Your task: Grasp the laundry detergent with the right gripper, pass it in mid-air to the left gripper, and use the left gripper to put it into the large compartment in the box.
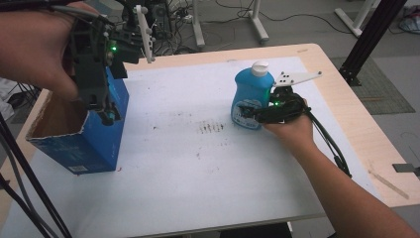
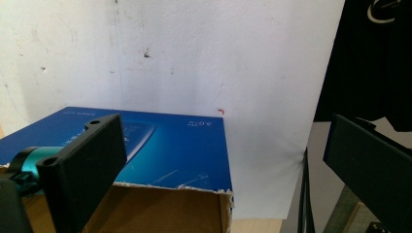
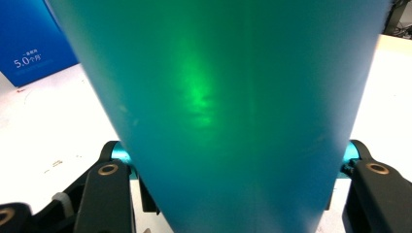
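Observation:
A blue bottle (image 1: pixel 251 94) with a white cap stands upright right of the table's middle. My right gripper (image 1: pixel 247 111) comes at it from the right and is shut on its lower body. In the right gripper view the bottle (image 3: pixel 218 97) sits between both jaws of that gripper (image 3: pixel 238 194). At the left edge stands an open-topped blue cardboard box (image 1: pixel 74 139). My left gripper (image 1: pixel 106 111) hangs over the box's right wall, open and holding nothing. In the left gripper view its jaws (image 2: pixel 223 160) stand wide apart above the box (image 2: pixel 170 145).
A stained white mat (image 1: pixel 198 163) covers most of the wooden table (image 1: pixel 346 124). A black frame post (image 1: pixel 364 39) rises at the far right. Cables and table legs (image 1: pixel 198 25) lie behind the far edge. Black rods (image 1: pixel 25 188) cross the near left corner.

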